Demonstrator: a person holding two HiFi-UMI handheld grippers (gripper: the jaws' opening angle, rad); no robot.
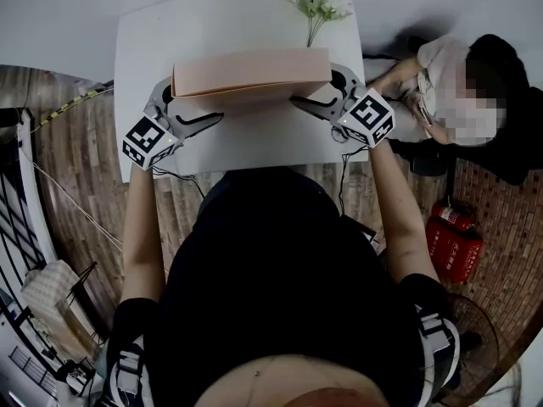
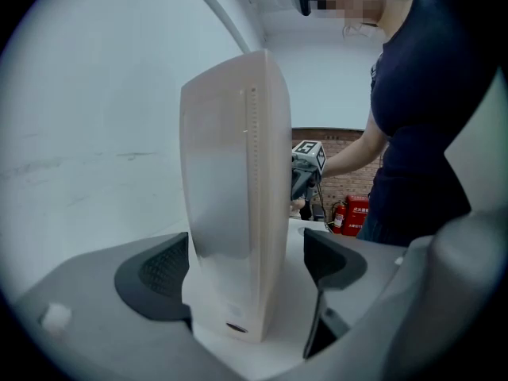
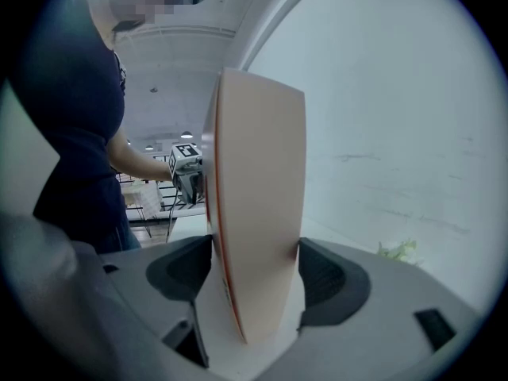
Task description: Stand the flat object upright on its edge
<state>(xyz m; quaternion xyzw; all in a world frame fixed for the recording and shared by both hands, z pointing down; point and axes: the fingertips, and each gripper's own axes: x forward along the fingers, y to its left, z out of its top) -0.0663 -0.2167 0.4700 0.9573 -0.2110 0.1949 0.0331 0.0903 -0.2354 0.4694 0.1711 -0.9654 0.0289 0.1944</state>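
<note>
The flat pale-peach cardboard box (image 1: 250,73) is standing on edge on the white table (image 1: 254,151). The right gripper (image 3: 254,270) is clamping one end. The left gripper (image 2: 248,264) is straddling the other, jaws released. The right should probably be loosening slowly, watching for tipping.

The flat box (image 1: 250,75) is coloured pale peach, with an orange-lined edge. The table (image 1: 254,147) is seen white, the extinguishers (image 1: 454,240) red.

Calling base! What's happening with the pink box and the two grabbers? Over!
Left gripper open round flat box. Right gripper shut on it. Box up on edge over table. Flower sprig behind, nothing blocking.
</note>
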